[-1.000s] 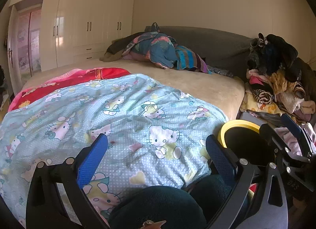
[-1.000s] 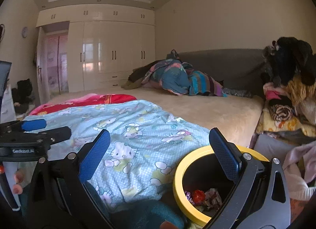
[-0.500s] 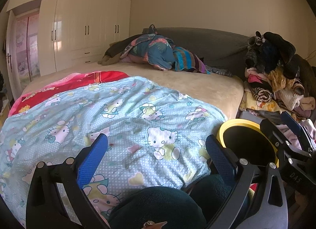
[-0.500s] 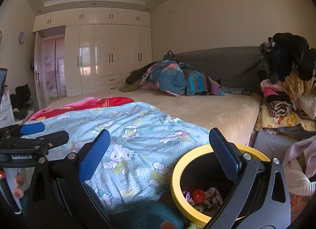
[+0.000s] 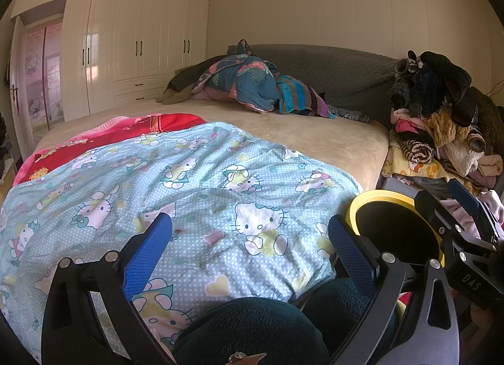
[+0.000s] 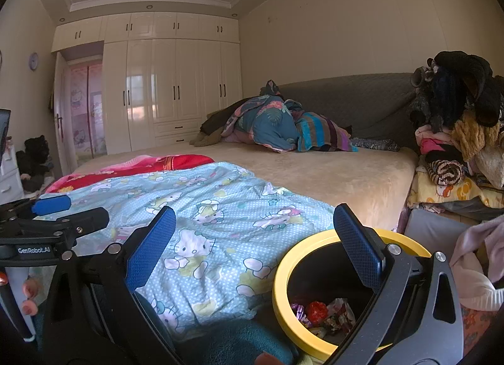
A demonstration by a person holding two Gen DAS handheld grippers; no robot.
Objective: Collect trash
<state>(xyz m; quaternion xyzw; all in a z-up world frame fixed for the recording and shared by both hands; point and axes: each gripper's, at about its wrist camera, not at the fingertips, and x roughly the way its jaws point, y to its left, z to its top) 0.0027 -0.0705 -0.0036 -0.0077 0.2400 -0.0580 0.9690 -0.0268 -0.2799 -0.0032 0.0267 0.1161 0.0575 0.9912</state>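
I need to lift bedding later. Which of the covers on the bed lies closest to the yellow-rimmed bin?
The light blue cartoon-cat quilt: its edge hangs right beside the bin. The red blanket and the bundled blue floral bedding lie farther back.

Glossy white wardrobe doors (image 6: pixel 176 90); soft printed cotton-like quilt (image 5: pixel 176 182); plush beige bed cover (image 6: pixel 330 172); smooth yellow plastic bin rim (image 6: pixel 283 273); crinkled shiny wrappers (image 6: pixel 327 314); textured blue gripper pads (image 6: pixel 151 248).

- Right gripper (image 6: pixel 253 243), blue pads spread wide, empty, above cartoon-cat blanket (image 6: pixel 204 223) on bed (image 6: pixel 330 172).
- Yellow-rimmed bin (image 6: pixel 283 286) below right pad, wrappers (image 6: pixel 321 314) inside.
- Left gripper (image 6: pixel 63 213) at left edge.
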